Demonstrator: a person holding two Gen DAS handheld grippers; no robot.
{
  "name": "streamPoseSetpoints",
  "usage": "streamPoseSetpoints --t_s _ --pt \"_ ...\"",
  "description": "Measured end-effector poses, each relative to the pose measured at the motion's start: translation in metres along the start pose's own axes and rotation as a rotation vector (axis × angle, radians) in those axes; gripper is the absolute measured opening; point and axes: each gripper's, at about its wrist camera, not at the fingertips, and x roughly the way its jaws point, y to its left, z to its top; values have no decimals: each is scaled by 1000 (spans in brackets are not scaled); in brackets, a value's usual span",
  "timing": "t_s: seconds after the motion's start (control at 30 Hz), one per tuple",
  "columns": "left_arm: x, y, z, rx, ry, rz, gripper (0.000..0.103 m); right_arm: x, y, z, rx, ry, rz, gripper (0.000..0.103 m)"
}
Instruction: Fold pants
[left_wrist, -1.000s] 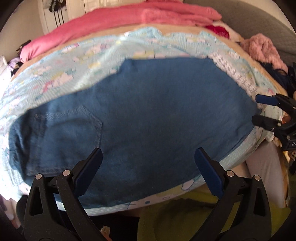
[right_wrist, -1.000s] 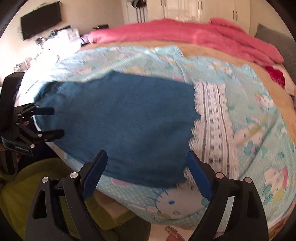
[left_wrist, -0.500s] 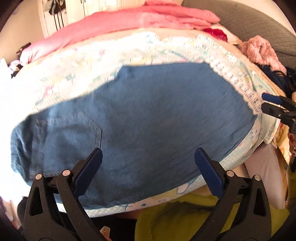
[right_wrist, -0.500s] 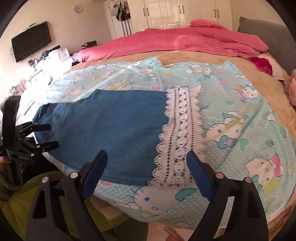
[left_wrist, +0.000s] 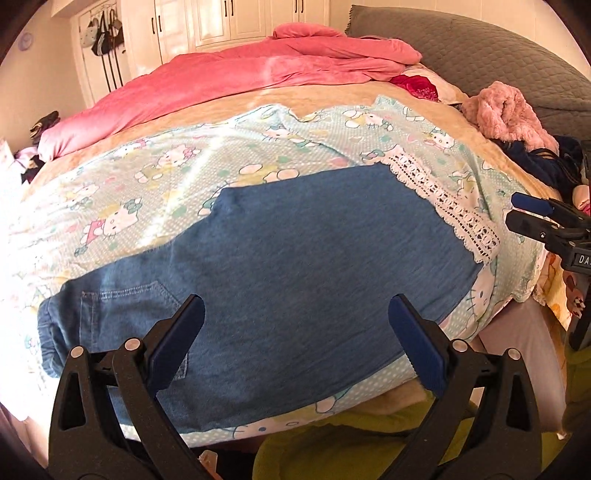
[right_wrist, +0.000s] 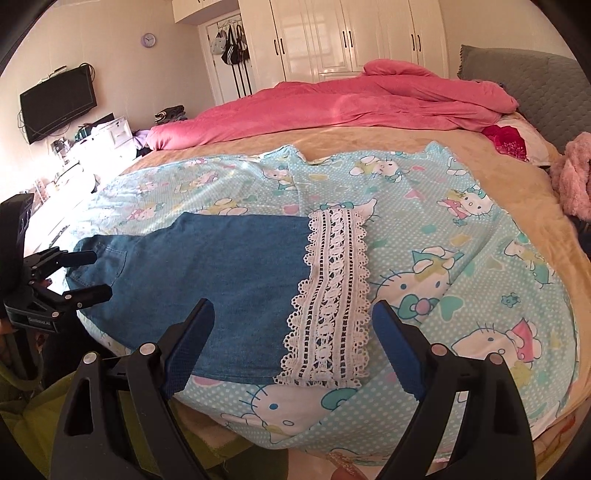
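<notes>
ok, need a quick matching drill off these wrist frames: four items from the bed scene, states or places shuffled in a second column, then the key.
Items:
1. denim pants
2. lace trim
3. pink blanket
4. left gripper

States:
A. bunched along the bed's far side
B. open, holding nothing
C. white strip at the hem end
D. lying flat on the cartoon-cat sheet

Pairs: 1-D, 2-C, 3-A, 4-B

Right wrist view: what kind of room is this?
Almost certainly a home bedroom: a bed with a pink duvet, white wardrobes behind it, and a wall-mounted TV. The jeans lie on the bed.
</notes>
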Motion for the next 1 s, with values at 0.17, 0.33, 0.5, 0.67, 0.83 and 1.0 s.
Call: streamPoseSetpoints --t_s 0.17,0.33,0.5,0.67,0.83,1.0 --pt "1 -6 9 10 -5 -5 93 -4 -3 0 10 -9 -4 86" --pt "5 -17 20 36 -8 -10 93 -5 -8 -1 23 -12 -11 86" --pt "12 -27 29 61 -7 -10 93 -5 -12 -3 26 -14 -21 86" --pt "23 -36 37 78 5 -18 93 -6 -18 -5 40 -15 -27 87" --pt "34 -44 45 97 14 -25 93 -4 -21 -8 38 -11 -29 87" --pt "44 -50 51 108 19 -29 93 -2 -21 -10 37 -7 -26 87"
